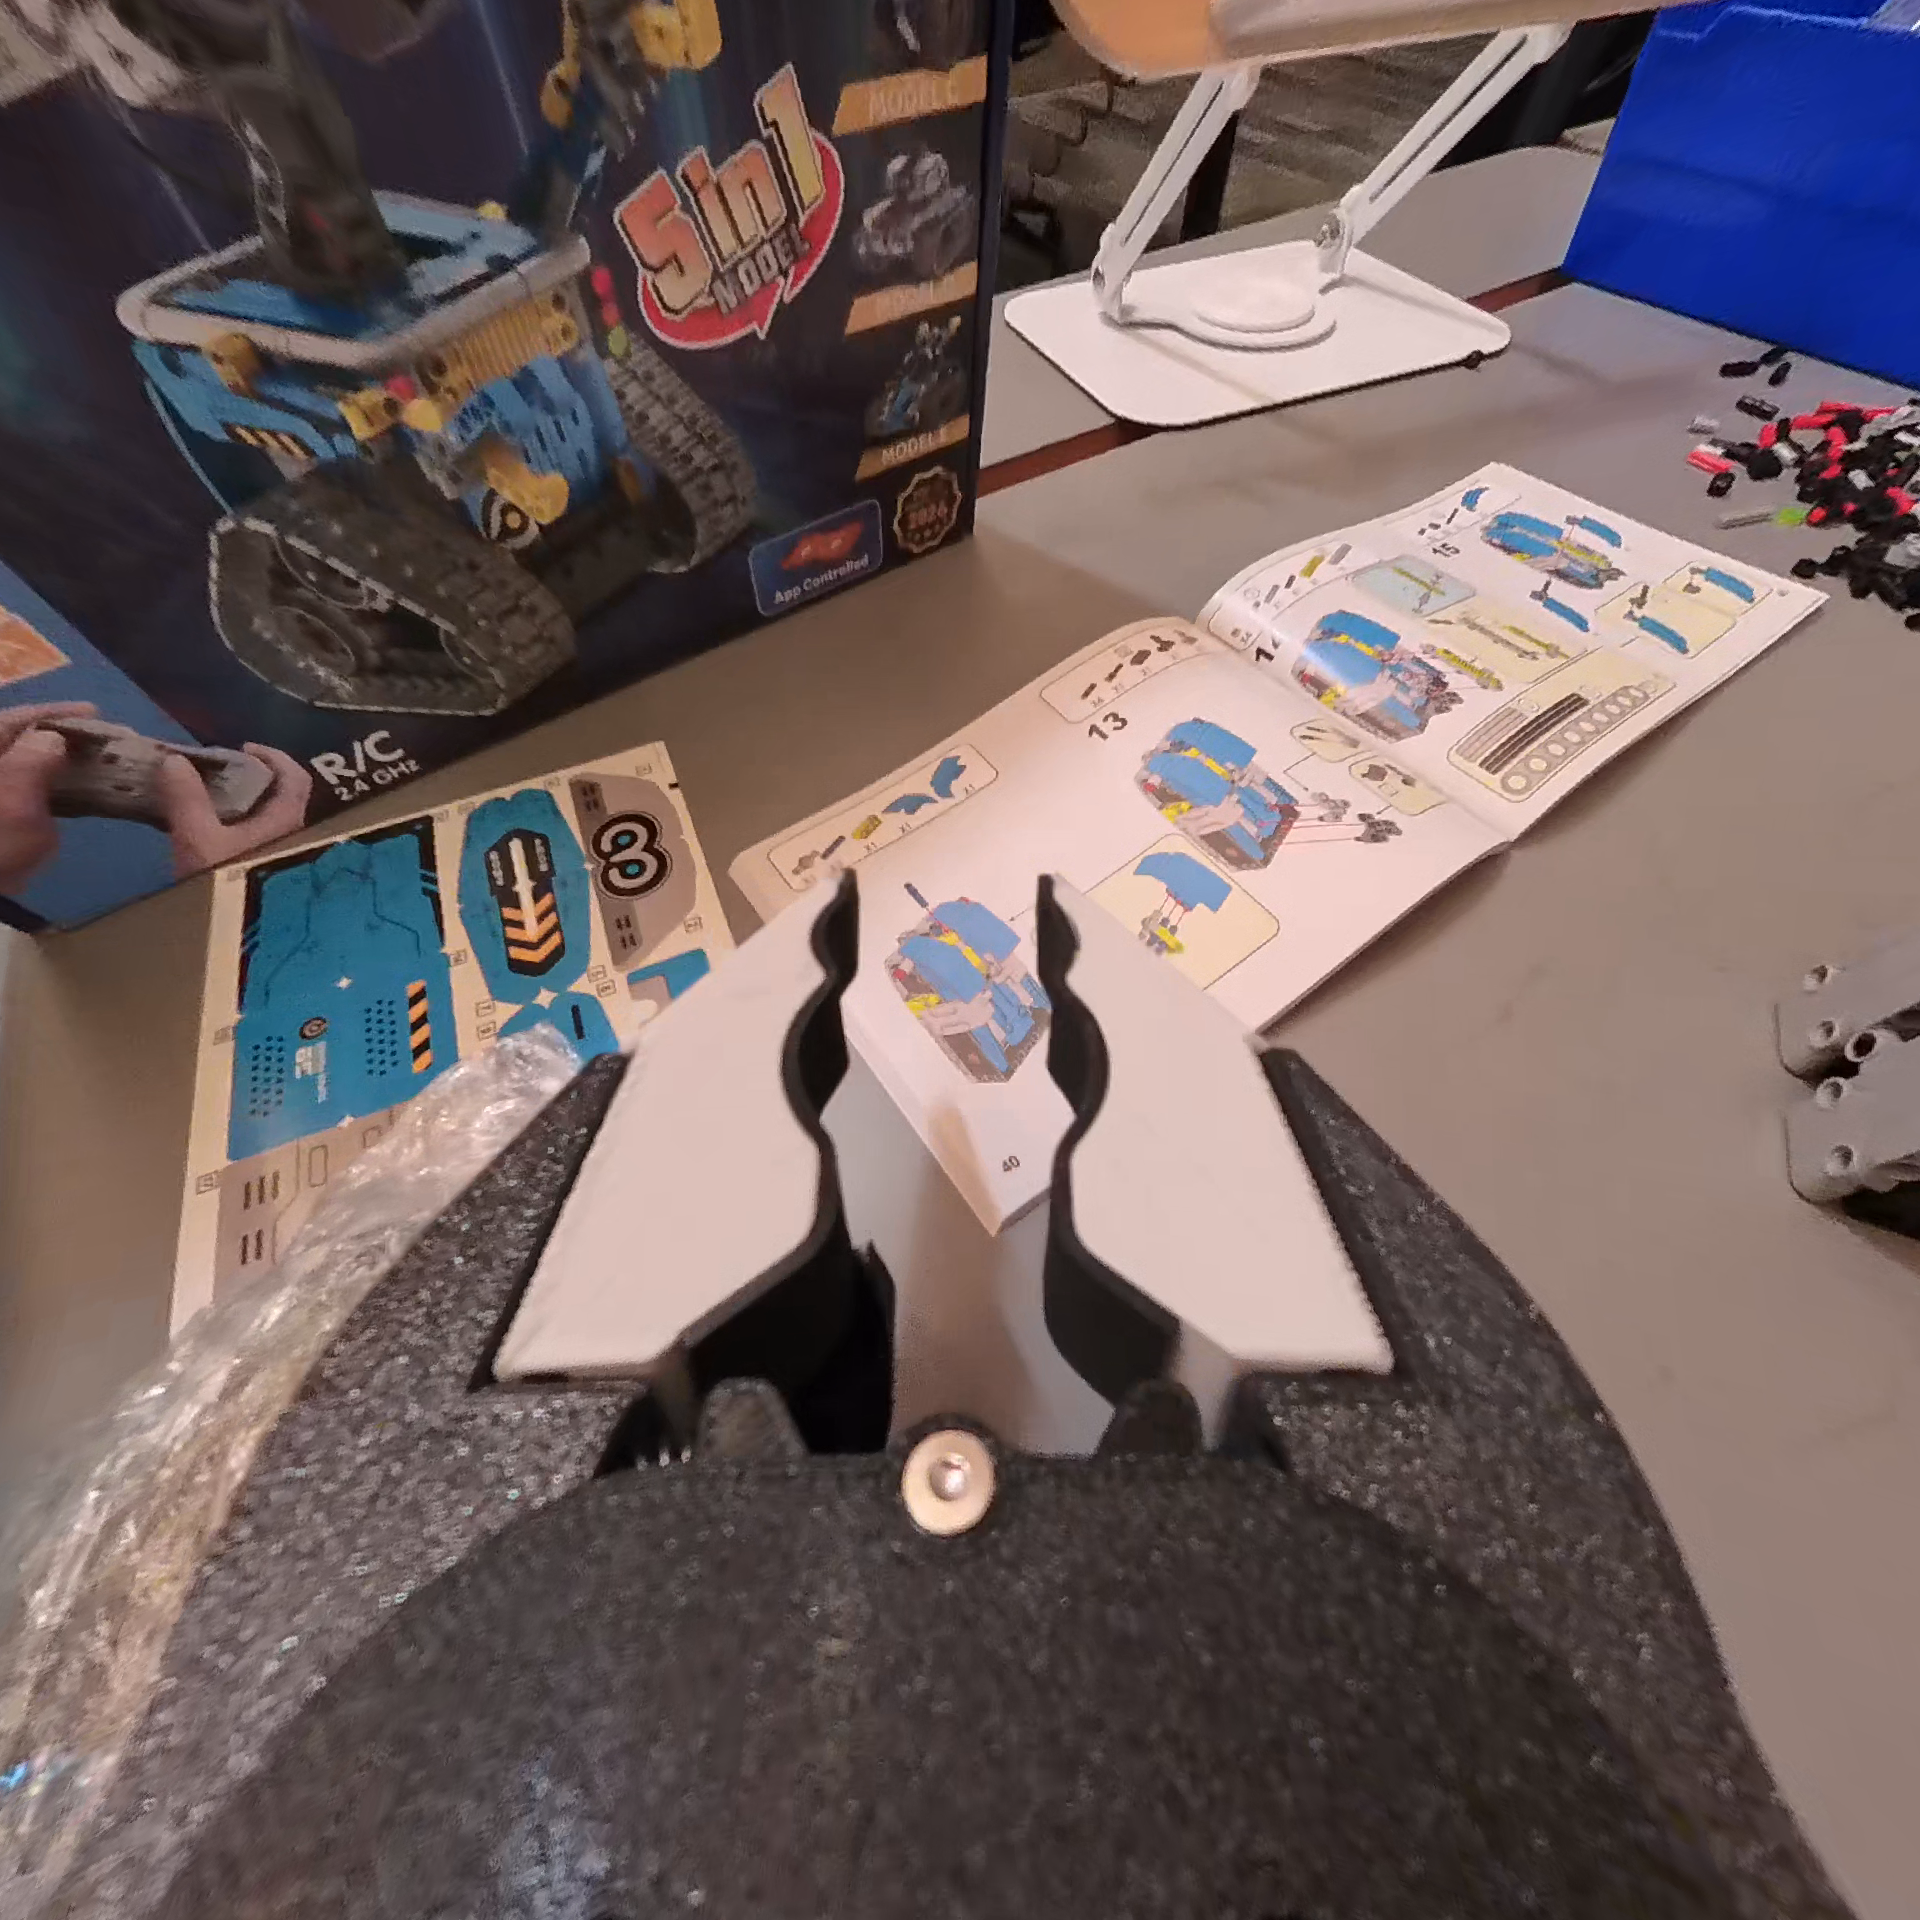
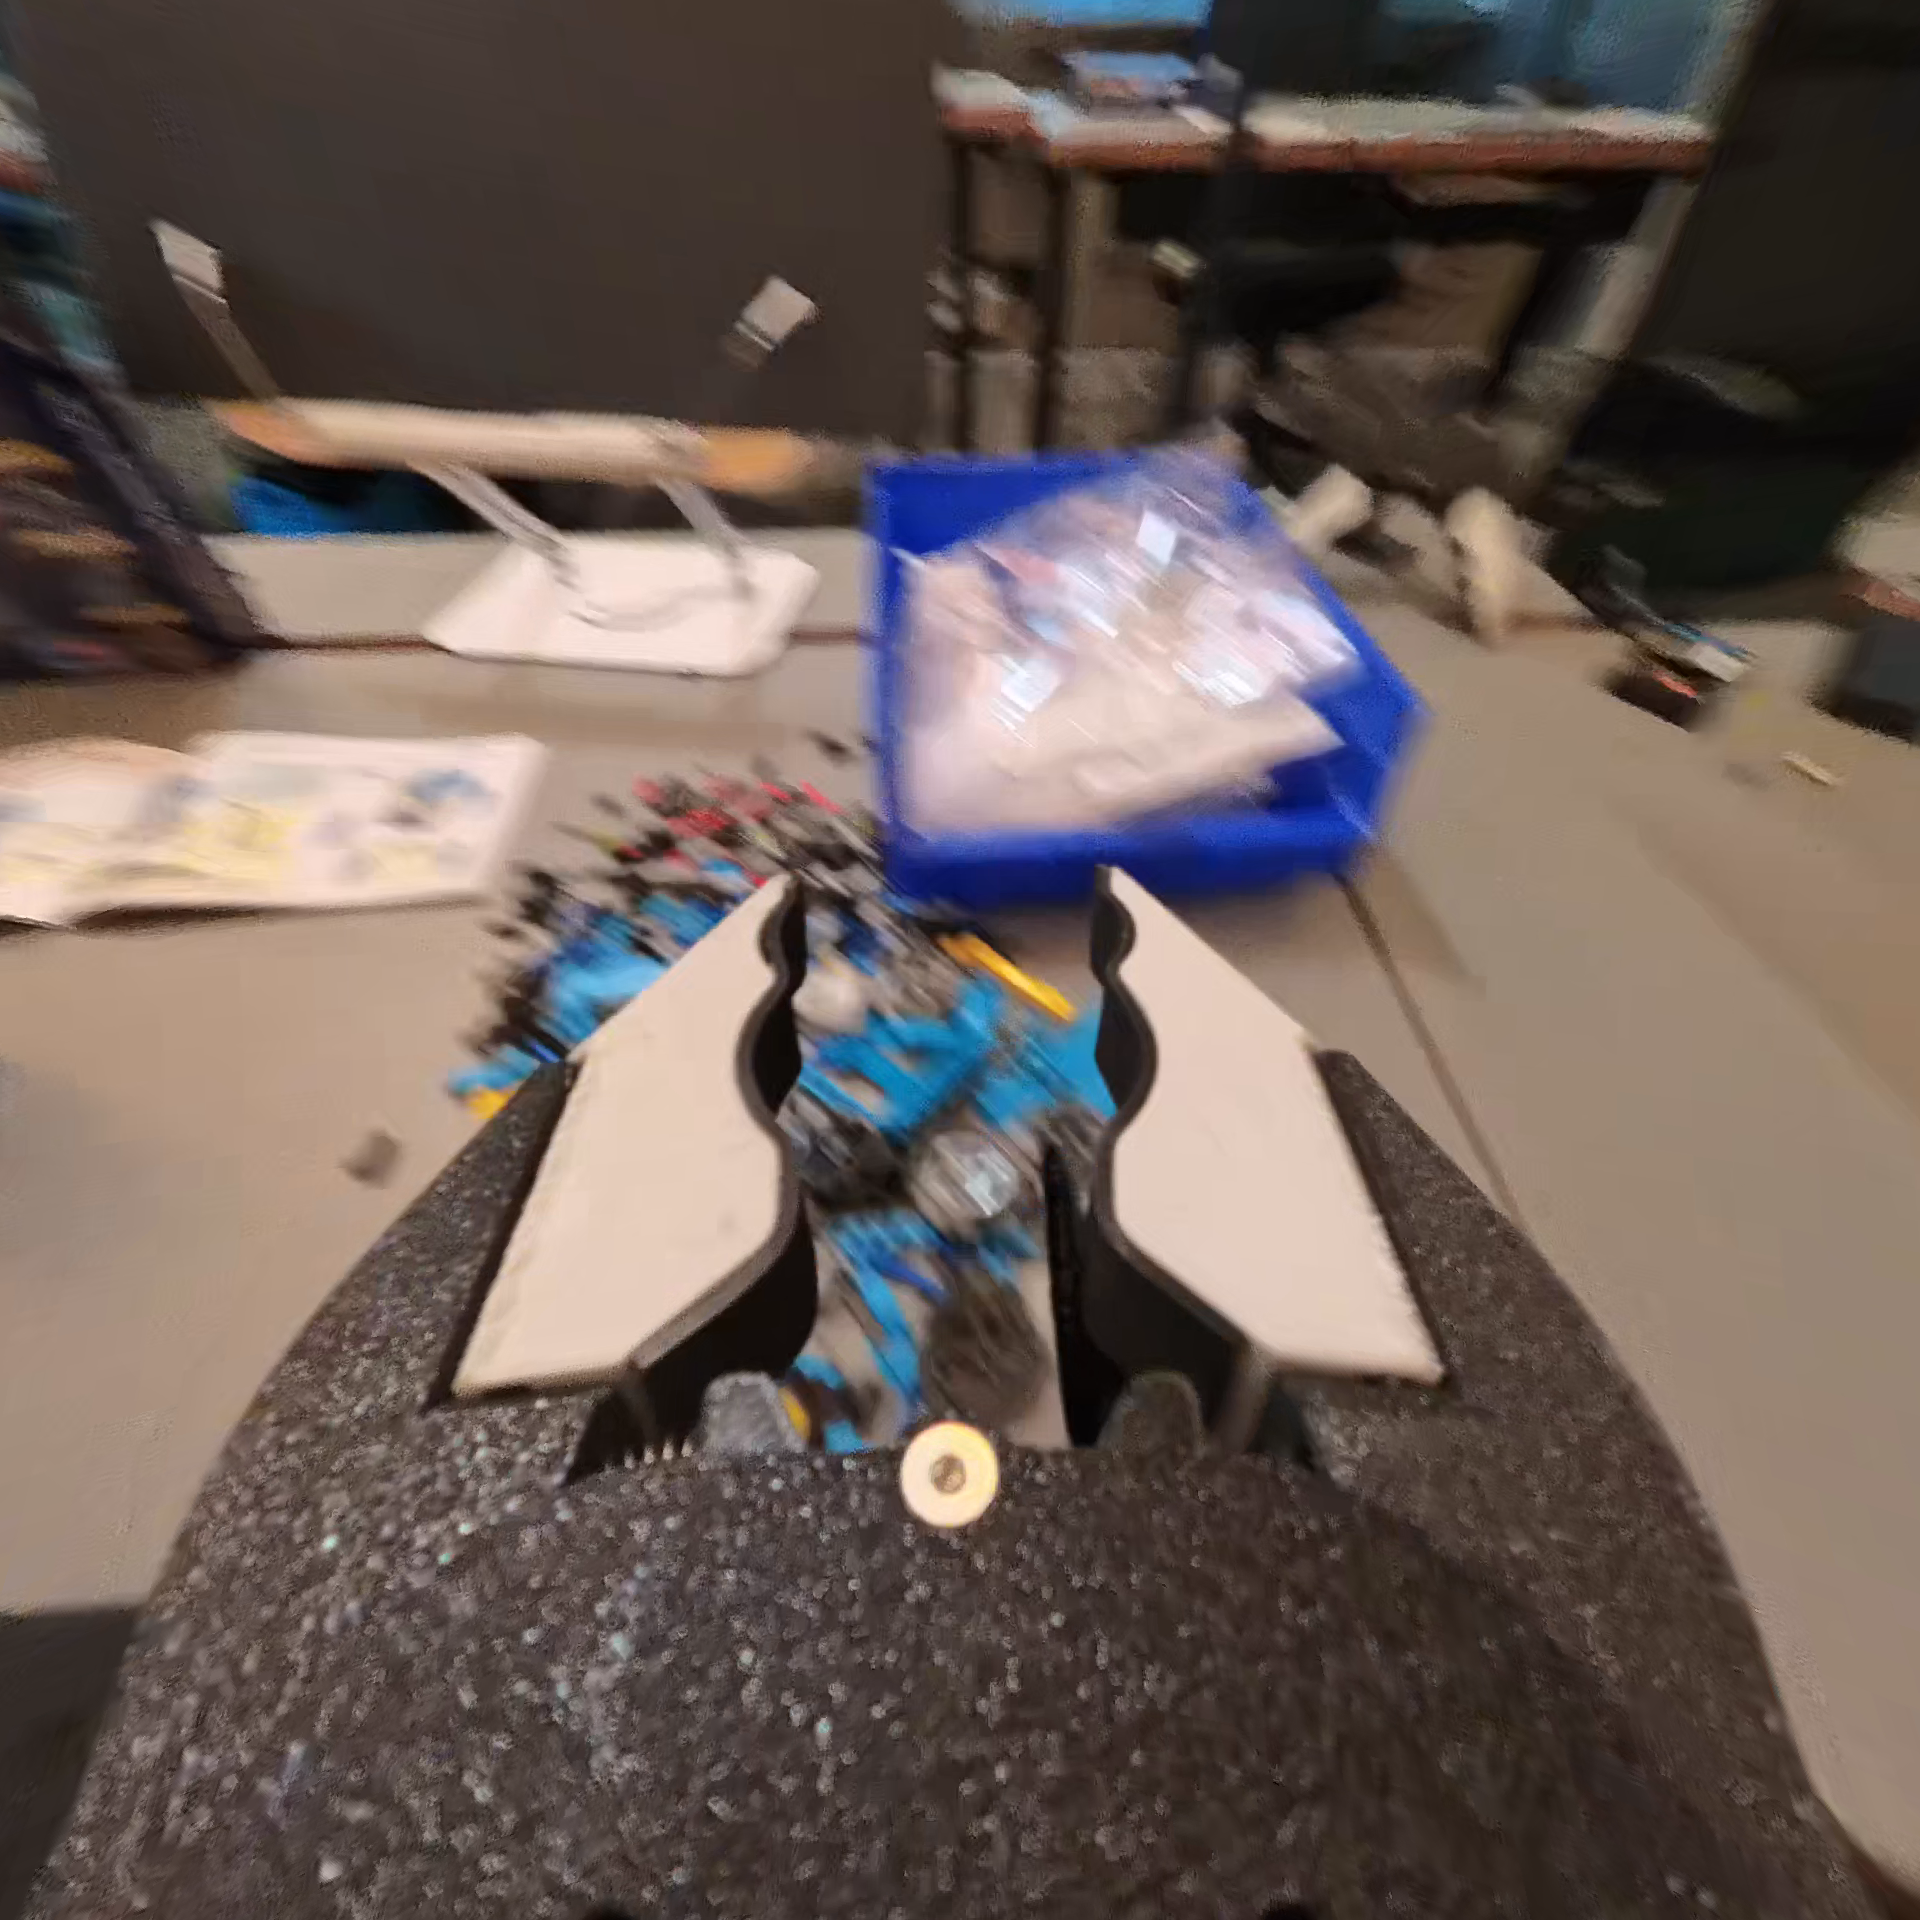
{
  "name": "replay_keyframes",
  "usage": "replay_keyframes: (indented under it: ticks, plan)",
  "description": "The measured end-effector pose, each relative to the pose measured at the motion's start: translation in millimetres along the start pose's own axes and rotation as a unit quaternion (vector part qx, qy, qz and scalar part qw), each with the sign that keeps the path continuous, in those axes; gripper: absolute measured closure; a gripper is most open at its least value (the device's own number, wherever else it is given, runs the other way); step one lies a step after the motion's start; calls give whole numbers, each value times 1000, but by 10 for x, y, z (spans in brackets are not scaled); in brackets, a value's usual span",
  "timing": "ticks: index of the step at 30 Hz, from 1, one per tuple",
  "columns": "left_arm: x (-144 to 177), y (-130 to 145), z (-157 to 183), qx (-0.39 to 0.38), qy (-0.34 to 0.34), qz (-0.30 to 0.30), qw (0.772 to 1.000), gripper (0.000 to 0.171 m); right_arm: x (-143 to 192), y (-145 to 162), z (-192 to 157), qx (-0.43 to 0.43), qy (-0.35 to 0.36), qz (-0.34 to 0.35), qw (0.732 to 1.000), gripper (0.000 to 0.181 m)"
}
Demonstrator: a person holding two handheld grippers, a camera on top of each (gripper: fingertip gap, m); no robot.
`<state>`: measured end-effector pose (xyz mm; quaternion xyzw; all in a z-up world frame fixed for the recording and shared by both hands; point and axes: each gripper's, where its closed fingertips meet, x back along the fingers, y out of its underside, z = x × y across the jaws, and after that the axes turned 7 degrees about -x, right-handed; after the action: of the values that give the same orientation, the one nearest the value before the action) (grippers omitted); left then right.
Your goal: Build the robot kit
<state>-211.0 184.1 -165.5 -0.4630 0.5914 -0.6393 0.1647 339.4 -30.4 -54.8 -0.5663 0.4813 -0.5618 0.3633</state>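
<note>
My left gripper (image 1: 945,894) is open and empty, hovering above the near corner of an open instruction booklet (image 1: 1299,769) that lies flat on the grey table. A sticker sheet (image 1: 416,987) lies to its left, with crinkled clear plastic wrap (image 1: 312,1247) over its near edge. My right gripper (image 2: 948,894) is open and empty, held over a blue partly built brick model (image 2: 904,1070) on the table. That view is blurred by motion. A pile of small black and red brick parts (image 2: 727,821) lies just beyond the model; it also shows in the left wrist view (image 1: 1829,478).
A large dark toy box (image 1: 468,364) stands upright at the back left. A white folding stand (image 1: 1257,322) sits behind the booklet. A blue bin (image 2: 1132,707) holding clear bags of parts stands right of the pile. Grey brick pieces (image 1: 1849,1081) lie at the right edge. Some 60 centimeters of space lies between my two pairs of fingers.
</note>
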Motion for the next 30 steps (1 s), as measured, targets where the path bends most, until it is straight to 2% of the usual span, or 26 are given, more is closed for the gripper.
replay_keyframes:
  ticks: [3, 6, 9, 12, 14, 16, 20, 22, 23, 24, 30]
  plan:
    - [17, -22, -13, 10, 4, 10, 1000, 138, 512, 392, 713, -40, 108, -25, 993, 124]
    - [-10, 13, -2, 13, 11, -1, 1000, 137, 842, 713, 947, -122, 144, 5, 982, 123]
    - [-18, 18, 9, 12, 14, -3, 1000, 137, 775, 800, 740, -171, 102, 22, 980, 126]
    - [-33, 33, 28, -2, 10, -10, 1000, 137, 574, 770, 649, -123, 113, -8, 986, 129]
    - [-30, 27, 41, -16, 4, -9, 1000, 137, 458, 709, 569, -96, 108, -12, 990, 137]
    - [-15, 6, 31, -27, -9, -2, 1000, 137, 346, 725, 476, -91, 97, -25, 991, 135]
    - [42, -39, -28, -23, -26, 17, 999, 138, 146, 701, 68, -56, 57, -26, 996, 133]
    - [114, -97, 14, -12, -2, 42, 999, 152, 56, 714, -222, -14, 27, -40, 999, 140]
    - [120, -91, 35, -3, 11, 41, 999, 152, 14, 749, -407, 5, -3, -53, 999, 152]
    - [106, -54, 33, 7, 16, 30, 999, 150, -34, 776, -580, 13, -33, -64, 997, 156]
    - [57, 19, 36, 28, 29, 6, 999, 145, -430, 724, -1163, 7, -103, -65, 993, 150]
